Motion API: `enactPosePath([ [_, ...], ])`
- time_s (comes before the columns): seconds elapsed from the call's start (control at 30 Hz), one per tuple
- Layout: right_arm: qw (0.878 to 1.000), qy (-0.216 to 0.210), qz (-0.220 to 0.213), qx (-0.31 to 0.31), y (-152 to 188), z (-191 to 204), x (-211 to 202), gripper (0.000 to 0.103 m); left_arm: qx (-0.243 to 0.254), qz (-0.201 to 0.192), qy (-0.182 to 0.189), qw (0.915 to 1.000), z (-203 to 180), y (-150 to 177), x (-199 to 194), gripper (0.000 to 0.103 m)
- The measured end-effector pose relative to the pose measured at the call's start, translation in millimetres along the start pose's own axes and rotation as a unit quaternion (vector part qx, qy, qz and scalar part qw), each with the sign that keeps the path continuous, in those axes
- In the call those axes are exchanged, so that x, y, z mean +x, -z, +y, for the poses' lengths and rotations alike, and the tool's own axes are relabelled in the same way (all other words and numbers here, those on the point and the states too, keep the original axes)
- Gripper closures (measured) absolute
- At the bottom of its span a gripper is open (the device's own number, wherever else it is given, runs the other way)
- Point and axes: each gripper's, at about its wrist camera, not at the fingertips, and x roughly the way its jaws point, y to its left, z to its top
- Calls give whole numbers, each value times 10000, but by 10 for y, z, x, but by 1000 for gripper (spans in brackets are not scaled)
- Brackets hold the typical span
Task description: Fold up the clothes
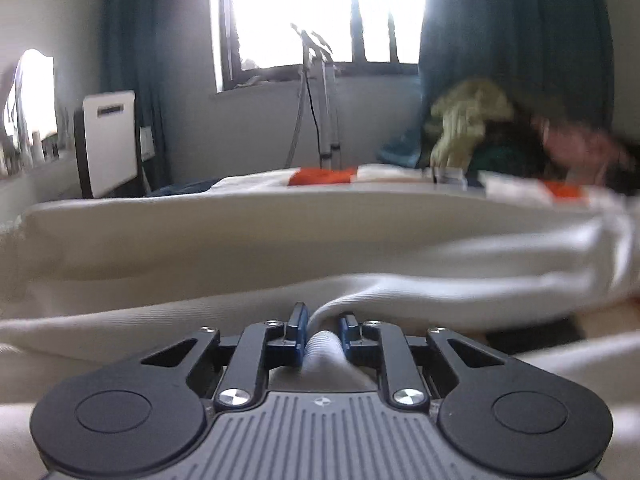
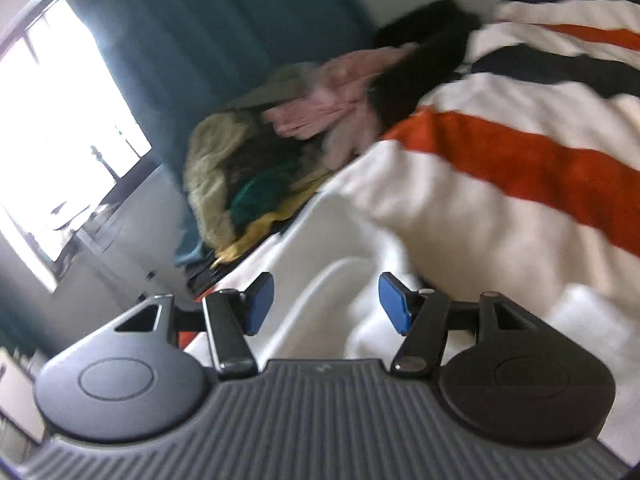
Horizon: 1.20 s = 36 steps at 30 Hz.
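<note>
My left hand-held gripper pinches a ribbed fold of the white garment at the frame's bottom centre; my right hand-held gripper gapes wide, holding nothing, over white cloth. A one-sided pull could drag the garment askew or slip the fold. Only the right view shows the striped blanket broadly, the clothes pile mid-left.

no readable text, labels, brands or numbers in either view, both frames blurred
</note>
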Motion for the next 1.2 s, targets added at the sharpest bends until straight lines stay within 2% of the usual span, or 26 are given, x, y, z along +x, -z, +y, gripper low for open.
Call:
enactPosePath([
  [0.07,9995,-86,301,5,11,32,222,42,-186,-142,38,9997,75,-42,-57,89],
  [0.2,9932,234,989,576,3,-19,791,42,-496,-416,107,9978,167,-125,-188,90],
  [0.23,9919,329,1026,679,-21,-20,880,49,-573,-462,122,9972,185,-148,-217,90],
  [0.27,9909,511,1079,616,-66,19,950,86,-641,-486,146,9967,200,-174,-237,90],
  [0.3,9893,775,1148,460,-132,83,1020,97,-668,-504,170,9963,212,-183,-257,90],
  [0.33,9893,844,1135,345,-225,167,1044,98,-695,-522,194,9960,224,-192,-277,90],
  [0.4,9935,600,950,197,-464,372,1003,98,-748,-554,238,9954,246,-208,-312,90],
  [0.47,9992,-22,393,-2,-762,659,772,98,-784,-564,257,9950,253,-217,-319,91],
  [0.57,9943,-907,-522,-203,-1102,934,273,98,-855,-608,330,9939,267,-221,-375,91],
  [0.63,9890,-1109,-896,-395,-1165,925,28,98,-843,-633,400,9936,262,-221,-435,91],
  [0.67,9885,-1067,-971,-461,-1139,850,-72,98,-828,-641,433,9936,259,-219,-467,91],
  [0.77,9946,-600,-756,-390,-879,432,-219,98,-714,-510,525,9948,241,-176,-530,91],
  [0.87,9998,-127,-163,39,-533,-98,-240,98,-583,-112,579,9966,224,-107,-540,91],
  [0.93,9985,136,307,421,-326,-403,-235,98,-444,98,558,9974,210,-78,-561,91],
  [1.03,9885,530,1010,989,-15,-862,-226,98,-401,244,530,9975,207,-54,-608,91],
  [1.1,9851,500,1088,1232,7,-966,-253,97,-393,319,497,9975,208,-48,-615,91],
  [1.2,9888,431,909,1100,1,-881,-325,94,-368,410,442,9975,205,-30,-604,90],
])
